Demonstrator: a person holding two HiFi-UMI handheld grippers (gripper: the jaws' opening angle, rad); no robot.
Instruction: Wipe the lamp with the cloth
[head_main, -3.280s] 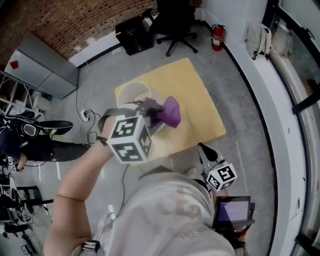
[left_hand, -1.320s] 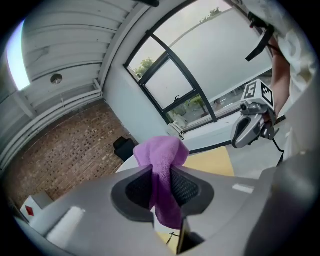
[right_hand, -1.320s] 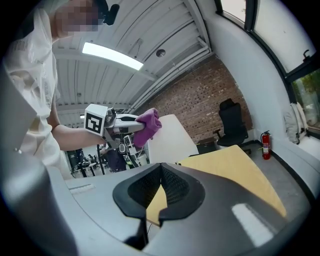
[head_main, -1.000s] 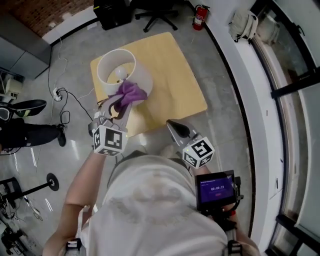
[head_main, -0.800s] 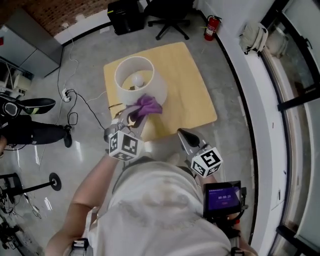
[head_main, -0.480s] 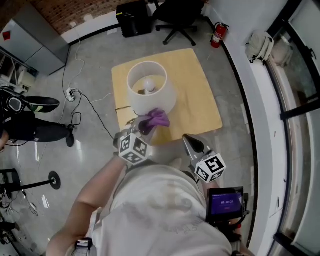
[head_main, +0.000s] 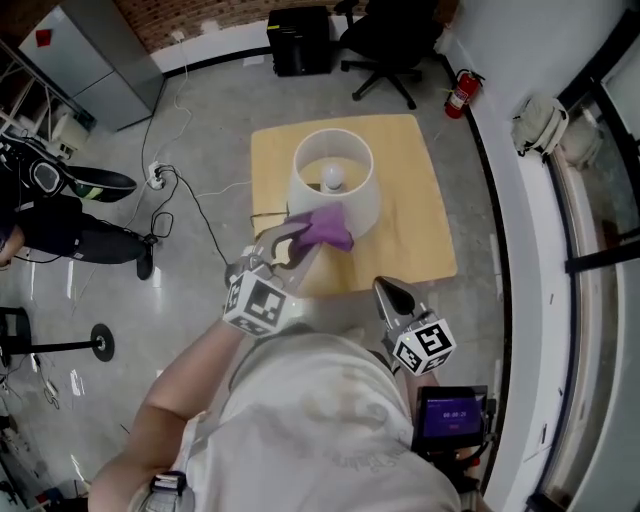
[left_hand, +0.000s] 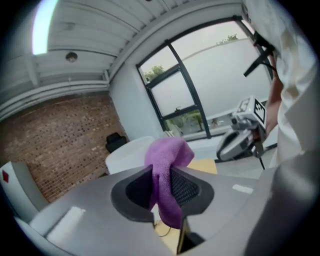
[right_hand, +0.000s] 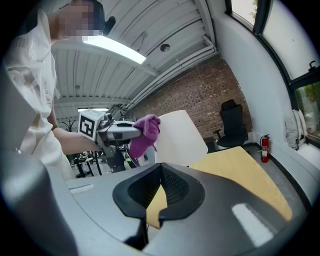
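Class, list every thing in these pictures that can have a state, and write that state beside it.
Lamp: upright on the table.
Cloth: bunched up, at the side of the lamp's shade.
Left gripper: shut on the cloth.
Right gripper: shut, empty, held back from the lamp.

Nothing legible anywhere — the figures on the small screen (head_main: 452, 414) are too blurred.
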